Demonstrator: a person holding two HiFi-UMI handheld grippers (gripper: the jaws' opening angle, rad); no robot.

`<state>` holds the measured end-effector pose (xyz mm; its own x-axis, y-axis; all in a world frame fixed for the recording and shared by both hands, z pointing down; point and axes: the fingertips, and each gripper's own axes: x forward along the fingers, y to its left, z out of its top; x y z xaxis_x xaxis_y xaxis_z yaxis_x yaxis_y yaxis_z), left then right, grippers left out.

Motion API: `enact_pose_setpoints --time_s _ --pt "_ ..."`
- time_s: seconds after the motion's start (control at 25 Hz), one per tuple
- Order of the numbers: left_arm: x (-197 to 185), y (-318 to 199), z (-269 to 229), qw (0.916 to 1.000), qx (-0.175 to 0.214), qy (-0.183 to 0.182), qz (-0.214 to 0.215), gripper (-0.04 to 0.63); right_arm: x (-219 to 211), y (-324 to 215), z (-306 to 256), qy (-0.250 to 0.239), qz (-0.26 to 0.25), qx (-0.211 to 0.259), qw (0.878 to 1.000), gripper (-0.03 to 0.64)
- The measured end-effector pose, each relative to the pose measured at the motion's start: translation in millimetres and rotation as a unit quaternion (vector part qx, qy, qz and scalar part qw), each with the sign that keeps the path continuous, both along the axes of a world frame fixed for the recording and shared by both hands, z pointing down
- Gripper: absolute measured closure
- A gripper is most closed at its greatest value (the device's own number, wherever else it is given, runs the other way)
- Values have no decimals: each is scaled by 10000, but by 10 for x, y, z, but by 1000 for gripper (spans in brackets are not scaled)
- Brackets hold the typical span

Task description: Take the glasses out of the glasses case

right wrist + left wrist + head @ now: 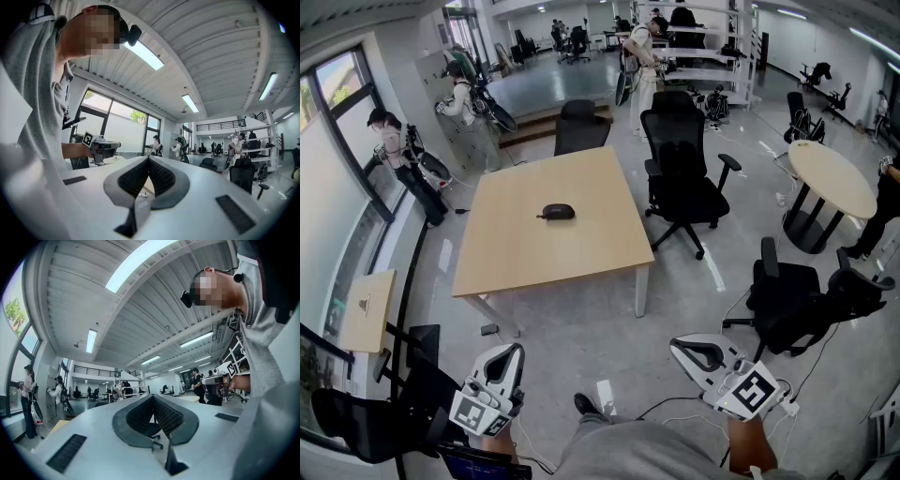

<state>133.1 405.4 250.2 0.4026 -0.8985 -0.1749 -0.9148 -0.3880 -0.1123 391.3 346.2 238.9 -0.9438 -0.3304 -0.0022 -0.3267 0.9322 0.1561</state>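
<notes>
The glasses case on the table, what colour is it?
Black. The glasses case shows best in the head view, on the pale wooden table.

Light wooden table (581,244), closed dark glasses case (557,212) lying near its middle

The glasses case (558,212) lies on the table (581,262) about midway between its left and right edges, well clear of every corner. One chair (581,127) stands behind the far edge and a second chair (680,178) beside the right edge, with a round table (830,173) well apart further right. The left gripper (515,352) and right gripper (677,343) sit before the near edge, apart from it.
</notes>
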Motion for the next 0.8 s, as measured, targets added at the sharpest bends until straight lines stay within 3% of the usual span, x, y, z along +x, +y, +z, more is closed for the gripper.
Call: enact_pose_setpoints --time_s 0.52,0.8 --pt "179 253 -15 10000 15 30 62 589 223 266 -24 35 55 -24 10000 609" --pt "166 357 26 9999 20 23 97 589 224 356 -47 -343 54 -208 9992 609"
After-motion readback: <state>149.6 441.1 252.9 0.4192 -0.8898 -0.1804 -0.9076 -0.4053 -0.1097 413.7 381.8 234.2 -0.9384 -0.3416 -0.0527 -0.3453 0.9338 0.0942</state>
